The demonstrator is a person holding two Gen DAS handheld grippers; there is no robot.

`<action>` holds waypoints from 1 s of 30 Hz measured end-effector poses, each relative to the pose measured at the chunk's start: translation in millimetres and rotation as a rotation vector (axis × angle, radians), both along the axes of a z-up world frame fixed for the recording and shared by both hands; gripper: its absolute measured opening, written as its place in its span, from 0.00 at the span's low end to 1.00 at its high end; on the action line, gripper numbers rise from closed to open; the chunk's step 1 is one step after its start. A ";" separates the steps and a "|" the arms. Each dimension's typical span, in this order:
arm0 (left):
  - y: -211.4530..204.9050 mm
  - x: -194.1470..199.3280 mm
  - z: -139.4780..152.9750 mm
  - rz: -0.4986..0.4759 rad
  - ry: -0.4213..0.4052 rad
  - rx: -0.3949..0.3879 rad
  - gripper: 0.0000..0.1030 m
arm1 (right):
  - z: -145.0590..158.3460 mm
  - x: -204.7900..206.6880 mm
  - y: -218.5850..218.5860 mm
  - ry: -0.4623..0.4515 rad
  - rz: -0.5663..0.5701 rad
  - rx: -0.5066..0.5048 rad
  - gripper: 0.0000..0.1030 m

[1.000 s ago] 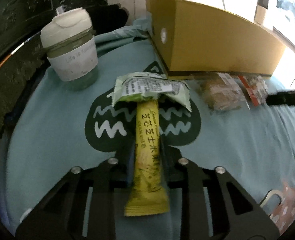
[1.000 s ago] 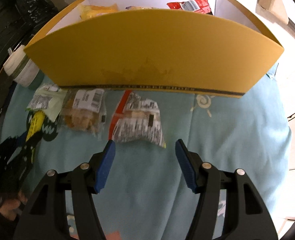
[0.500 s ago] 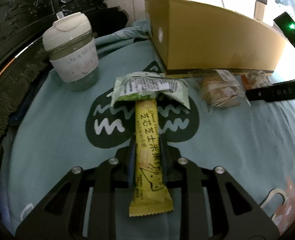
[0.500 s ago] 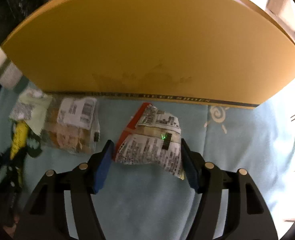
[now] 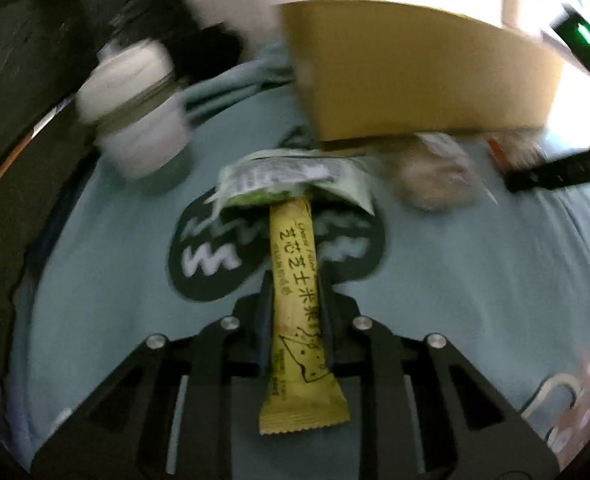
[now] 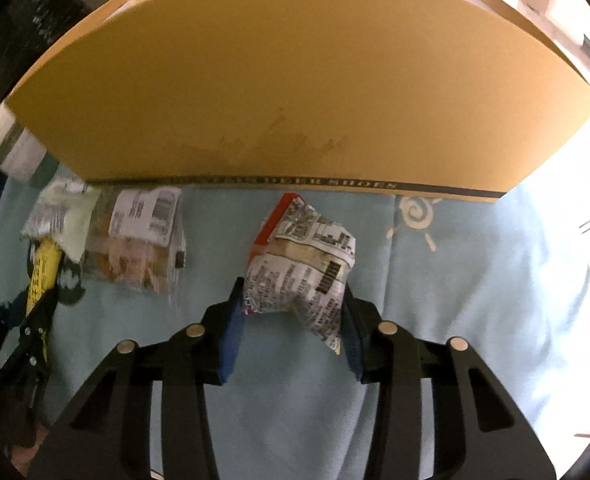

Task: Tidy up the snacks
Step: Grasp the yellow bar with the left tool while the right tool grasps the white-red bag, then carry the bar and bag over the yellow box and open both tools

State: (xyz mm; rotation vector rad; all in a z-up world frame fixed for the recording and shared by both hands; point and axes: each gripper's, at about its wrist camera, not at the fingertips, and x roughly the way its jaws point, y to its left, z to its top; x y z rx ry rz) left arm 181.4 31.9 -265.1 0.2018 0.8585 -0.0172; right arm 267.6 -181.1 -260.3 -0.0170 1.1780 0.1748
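Note:
My left gripper (image 5: 295, 300) is shut on a long yellow snack bar (image 5: 297, 280), whose far end lies under a pale green packet (image 5: 291, 178). My right gripper (image 6: 295, 312) is shut on a crumpled red-and-white snack packet (image 6: 307, 256) and holds it just in front of the yellow cardboard box (image 6: 295, 92). A clear packet of brown biscuits (image 6: 139, 240) lies on the blue cloth to the left. In the right wrist view the left gripper (image 6: 31, 320) and its yellow bar (image 6: 43, 272) show at the far left. The box (image 5: 415, 72) also shows in the left wrist view.
A white-lidded cup (image 5: 135, 108) stands at the back left on the blue cloth (image 5: 475, 300). The biscuit packet (image 5: 431, 176) lies by the box front. The right gripper's black finger (image 5: 555, 172) reaches in from the right. Dark carved furniture (image 5: 23, 40) borders the left.
My right gripper moved forward over the red-and-white packet and shut on it, crumpling it. My left gripper keeps the yellow bar and has moved, blurring its view.

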 end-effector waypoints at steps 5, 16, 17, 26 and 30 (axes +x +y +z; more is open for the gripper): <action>5.8 -0.4 -1.3 -0.002 0.008 -0.035 0.19 | 0.2 -5.9 18.4 -0.017 0.042 -0.026 0.42; 7.6 -0.7 -2.0 -0.008 0.017 -0.007 0.19 | 12.0 -46.6 6.8 -0.060 0.063 0.001 0.41; 7.1 -1.6 -0.7 -0.008 0.019 -0.007 0.19 | 15.5 -48.8 3.0 -0.064 0.062 0.006 0.41; -11.2 -19.1 27.1 -0.020 -0.008 -0.007 0.19 | 46.3 -90.7 -22.3 -0.130 0.065 0.040 0.41; -26.4 -30.2 52.6 -0.050 -0.049 -0.019 0.19 | 65.8 -109.7 -38.7 -0.171 0.051 0.057 0.41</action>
